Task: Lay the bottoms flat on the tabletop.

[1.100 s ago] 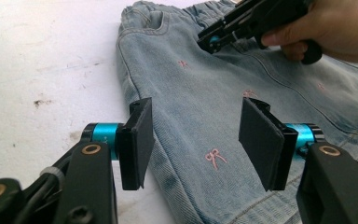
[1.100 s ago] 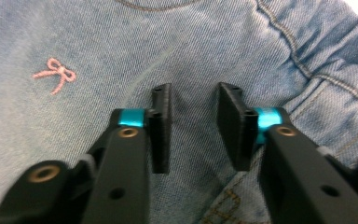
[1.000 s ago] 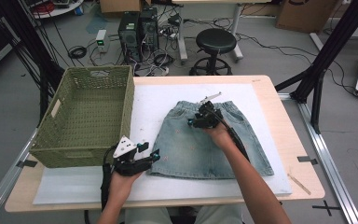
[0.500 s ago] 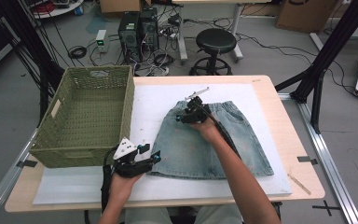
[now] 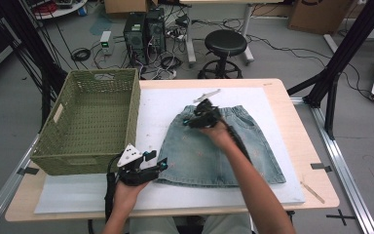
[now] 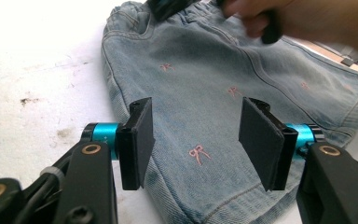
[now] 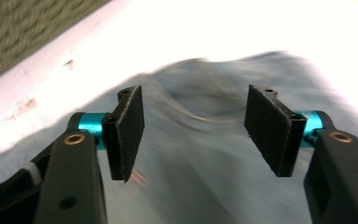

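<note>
A light-blue denim skirt (image 5: 214,151) with small pink bows lies flat on the white mat (image 5: 156,112), waistband away from me. My left gripper (image 5: 157,161) rests at the skirt's near left hem corner. In the left gripper view its jaws stand open (image 6: 196,140) over the hem (image 6: 200,186), and the pads do not press on it. My right gripper (image 5: 191,119) hovers at the left end of the waistband. Its jaws (image 7: 193,126) have just been opening and stand apart above the blurred denim (image 7: 200,168), with nothing between the pads.
A green woven basket (image 5: 92,122) stands on the table's left side, close to the mat's edge. A thin pale strip (image 5: 207,94) lies beyond the waistband and another (image 5: 313,191) near the table's right front corner. A stool (image 5: 225,44) and computer towers stand behind.
My right gripper has slid left along the waistband toward its left end, and its jaws have widened. The left gripper has stayed at the hem corner.
</note>
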Demonstrator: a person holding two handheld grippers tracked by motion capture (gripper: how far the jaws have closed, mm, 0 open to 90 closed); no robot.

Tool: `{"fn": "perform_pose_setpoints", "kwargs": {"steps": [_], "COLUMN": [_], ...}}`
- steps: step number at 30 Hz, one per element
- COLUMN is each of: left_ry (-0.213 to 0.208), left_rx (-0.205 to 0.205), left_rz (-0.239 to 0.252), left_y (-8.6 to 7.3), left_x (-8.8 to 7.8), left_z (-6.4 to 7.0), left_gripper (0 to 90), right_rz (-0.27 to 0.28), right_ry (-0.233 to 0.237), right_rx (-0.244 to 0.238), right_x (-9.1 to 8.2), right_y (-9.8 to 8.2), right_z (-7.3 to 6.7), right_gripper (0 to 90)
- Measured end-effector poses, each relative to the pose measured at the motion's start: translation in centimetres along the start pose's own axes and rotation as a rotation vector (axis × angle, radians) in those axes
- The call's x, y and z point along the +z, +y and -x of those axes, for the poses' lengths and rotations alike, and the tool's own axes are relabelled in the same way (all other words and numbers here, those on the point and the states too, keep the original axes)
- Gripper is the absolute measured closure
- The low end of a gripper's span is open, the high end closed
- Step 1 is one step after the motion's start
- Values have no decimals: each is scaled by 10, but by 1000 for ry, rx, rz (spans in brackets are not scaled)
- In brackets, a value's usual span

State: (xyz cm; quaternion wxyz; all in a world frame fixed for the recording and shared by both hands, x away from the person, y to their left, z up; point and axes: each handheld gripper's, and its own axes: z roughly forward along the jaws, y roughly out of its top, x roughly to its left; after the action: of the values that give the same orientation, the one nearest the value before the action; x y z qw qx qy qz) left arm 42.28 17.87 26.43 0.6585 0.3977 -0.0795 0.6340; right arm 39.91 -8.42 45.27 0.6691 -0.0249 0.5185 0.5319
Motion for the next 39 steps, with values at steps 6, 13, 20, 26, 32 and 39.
{"fn": "perform_pose_setpoints", "kwargs": {"steps": [6, 13, 20, 26, 32, 39], "left_ry": [-12, -21, -18, -14, -9, 0], "left_rx": [1, -2, -6, -19, -22, -20], "left_rz": [3, 2, 13, 19, 25, 24], "left_y": [2, 4, 6, 4, 4, 3], "left_x": [5, 11, 8, 6, 7, 4], "left_z": [3, 5, 7, 5, 6, 5], "left_gripper": [449, 449, 449, 449, 448, 448], "right_rz": [15, -126, -163, -51, -125, -55], "right_ry": [-148, -118, -183, -101, -129, -122], "right_rx": [90, 95, 50, 85, 50, 82], "right_x": [-63, -70, -55, -100, -87, -117], "right_y": [-41, -81, -89, -106, -130, -141], "right_z": [54, 60, 59, 55, 48, 51], "right_gripper": [436, 609, 518, 501, 509, 464]}}
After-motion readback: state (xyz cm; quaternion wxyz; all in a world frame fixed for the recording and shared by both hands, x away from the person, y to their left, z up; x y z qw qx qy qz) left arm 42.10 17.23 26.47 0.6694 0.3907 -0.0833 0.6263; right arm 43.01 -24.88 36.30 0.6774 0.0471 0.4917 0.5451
